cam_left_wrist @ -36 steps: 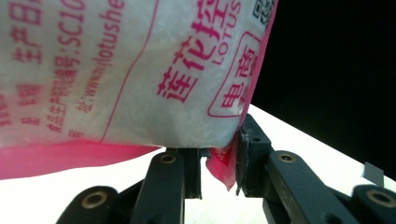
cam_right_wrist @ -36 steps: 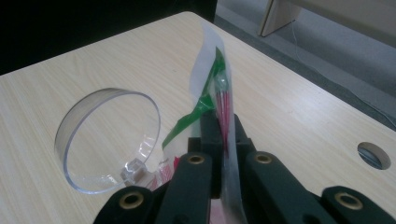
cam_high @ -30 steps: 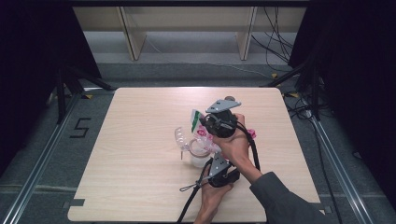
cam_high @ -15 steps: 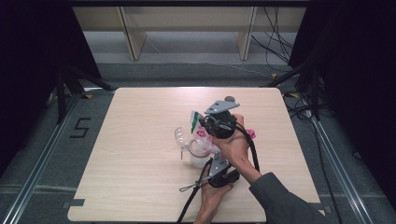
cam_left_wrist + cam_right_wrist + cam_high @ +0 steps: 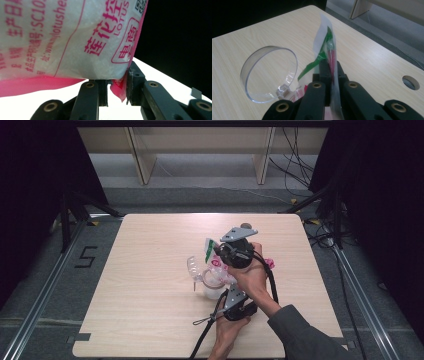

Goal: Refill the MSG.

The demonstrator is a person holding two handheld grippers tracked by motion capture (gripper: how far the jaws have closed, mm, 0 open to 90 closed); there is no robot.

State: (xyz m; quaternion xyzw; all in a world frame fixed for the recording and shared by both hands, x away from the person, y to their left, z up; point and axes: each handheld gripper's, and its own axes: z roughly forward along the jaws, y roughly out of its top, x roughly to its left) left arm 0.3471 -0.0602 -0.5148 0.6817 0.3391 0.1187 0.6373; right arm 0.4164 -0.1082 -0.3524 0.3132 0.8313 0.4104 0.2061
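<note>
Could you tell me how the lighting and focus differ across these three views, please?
High view: the table is evenly lit, its surroundings nearly black. Left gripper view: the bag sits very close and slightly soft, the table below it blown out white. Right gripper view: the clear lid is sharp, with faint glare on its rim.

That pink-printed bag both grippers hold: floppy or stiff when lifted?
Probably floppy: the pink-printed bag bulges and sags above the left gripper, which pinches only its corner. Its top edge stands as thin film in the right gripper. The white fill looks loose and may shift.
</note>
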